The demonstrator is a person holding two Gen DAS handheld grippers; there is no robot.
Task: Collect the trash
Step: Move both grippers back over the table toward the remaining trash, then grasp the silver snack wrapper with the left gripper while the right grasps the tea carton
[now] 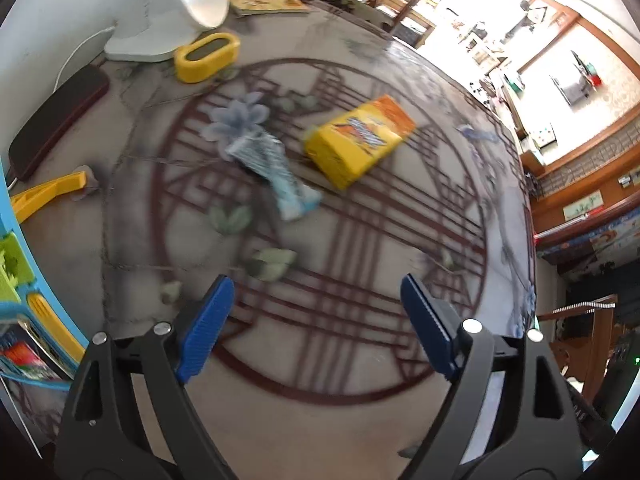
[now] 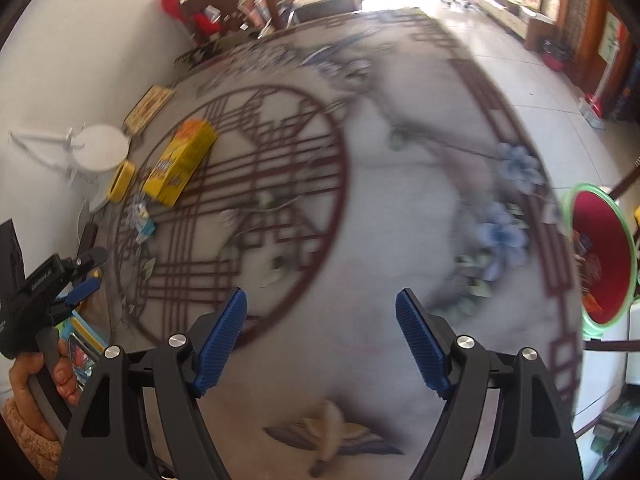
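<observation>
Left tongs [image 1: 316, 320] and right tongs [image 2: 320, 340] both gape empty above the tabletop [image 1: 360, 420]. Trash lies well ahead of the left pair: crumpled blue-white wrapper [image 1: 272, 168], then yellow carton [image 1: 358, 142] to its right, apart but near. Blurry frames; a hasty grab at the flat wrapper could slip or nudge the carton, and the red-lined bin [image 2: 600, 256] sits off the tabletop's far right edge, so a carried piece may drop.

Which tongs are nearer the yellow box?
Left. The left tongs point at the yellow box just ahead; the right tongs sit farther off, across the table from it.
</observation>
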